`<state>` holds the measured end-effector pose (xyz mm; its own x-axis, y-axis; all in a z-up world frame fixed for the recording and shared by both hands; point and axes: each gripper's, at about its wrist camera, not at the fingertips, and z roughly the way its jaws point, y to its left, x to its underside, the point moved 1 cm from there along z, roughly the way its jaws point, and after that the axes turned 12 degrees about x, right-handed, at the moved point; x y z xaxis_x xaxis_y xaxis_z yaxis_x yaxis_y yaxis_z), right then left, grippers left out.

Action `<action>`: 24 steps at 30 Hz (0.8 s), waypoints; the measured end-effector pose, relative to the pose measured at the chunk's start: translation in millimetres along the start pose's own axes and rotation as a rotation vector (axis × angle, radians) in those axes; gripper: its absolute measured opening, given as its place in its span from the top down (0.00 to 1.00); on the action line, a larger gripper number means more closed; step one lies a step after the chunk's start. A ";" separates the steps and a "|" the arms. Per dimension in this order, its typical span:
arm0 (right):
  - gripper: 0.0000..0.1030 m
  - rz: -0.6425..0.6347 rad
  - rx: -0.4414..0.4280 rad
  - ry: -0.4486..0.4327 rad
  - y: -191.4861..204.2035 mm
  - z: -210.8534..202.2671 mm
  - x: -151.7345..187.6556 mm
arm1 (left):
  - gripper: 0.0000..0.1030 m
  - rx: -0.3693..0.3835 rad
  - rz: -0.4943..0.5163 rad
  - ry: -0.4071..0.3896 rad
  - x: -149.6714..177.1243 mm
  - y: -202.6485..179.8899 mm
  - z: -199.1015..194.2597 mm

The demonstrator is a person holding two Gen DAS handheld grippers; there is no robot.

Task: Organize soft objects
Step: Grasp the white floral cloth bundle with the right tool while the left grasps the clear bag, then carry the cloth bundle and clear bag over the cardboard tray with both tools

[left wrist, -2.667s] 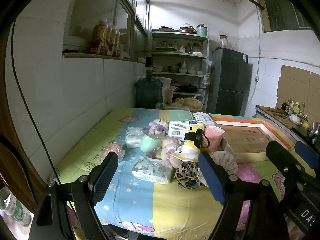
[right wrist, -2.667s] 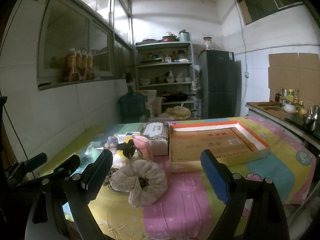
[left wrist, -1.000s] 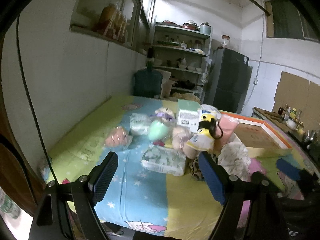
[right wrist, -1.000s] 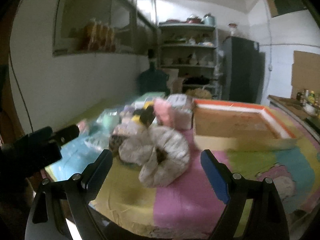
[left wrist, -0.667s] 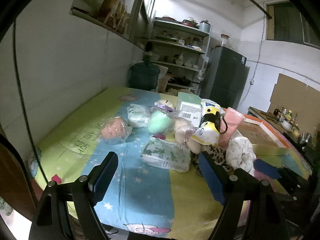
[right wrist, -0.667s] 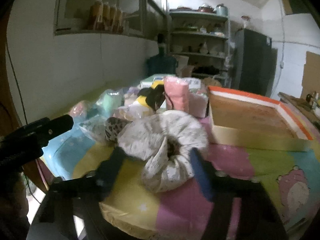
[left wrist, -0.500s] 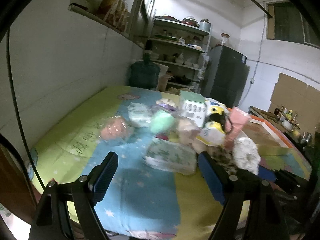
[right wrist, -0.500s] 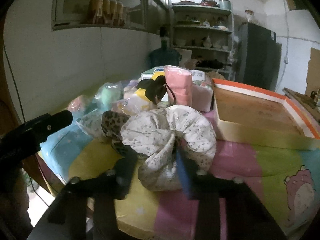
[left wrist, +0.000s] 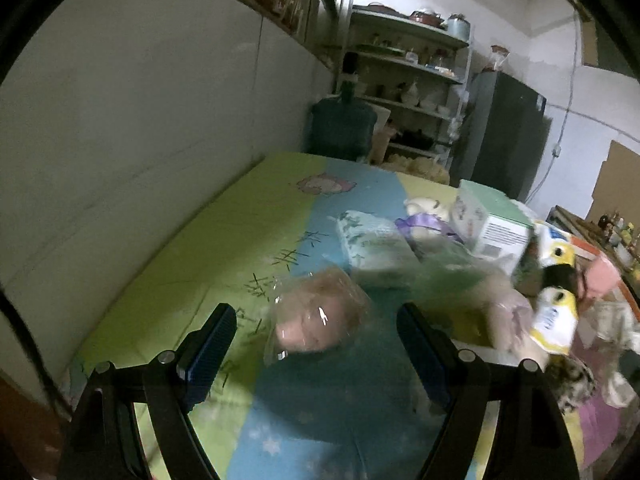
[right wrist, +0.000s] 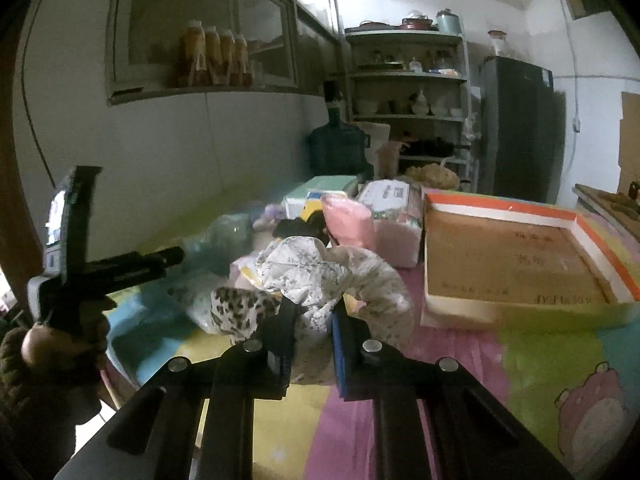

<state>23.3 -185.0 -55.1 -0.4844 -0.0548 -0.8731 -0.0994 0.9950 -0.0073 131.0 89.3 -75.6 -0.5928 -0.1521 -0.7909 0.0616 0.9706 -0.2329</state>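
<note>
Floral cushion lies left of the tray, tissue pack behind.

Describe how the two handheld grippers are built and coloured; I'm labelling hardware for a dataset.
Both match: the left gripper and right gripper have black angular arms joined by round silver bolts, ending in flat fingers faced with dark blue ribbed pads. No cable shows on either gripper.

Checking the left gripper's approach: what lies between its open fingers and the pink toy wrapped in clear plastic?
Nothing. In the left wrist view the left gripper is open around the plastic-wrapped pink toy, with only bare tablecloth beside each finger.
</note>
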 end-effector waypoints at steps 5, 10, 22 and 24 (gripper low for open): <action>0.84 0.003 -0.007 0.002 -4.2 1.2 -3.0 | 0.37 -0.004 -0.015 0.055 -3.4 6.7 16.6; 0.84 0.008 -0.011 0.002 -3.8 0.4 -3.2 | 0.49 -0.006 -0.015 0.100 -1.1 7.8 24.8; 0.85 0.026 -0.016 -0.050 -13.9 -13.2 -16.3 | 0.55 0.073 -0.008 0.010 -19.0 -10.0 5.9; 0.85 0.028 -0.017 -0.072 -16.6 -19.1 -22.2 | 0.55 0.091 0.011 -0.009 -26.9 -20.7 -0.6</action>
<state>19.1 -201.9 -26.3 -0.4231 -0.0204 -0.9059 -0.1018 0.9945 0.0251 145.2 73.4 -49.1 -0.5842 -0.1437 -0.7988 0.1412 0.9512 -0.2745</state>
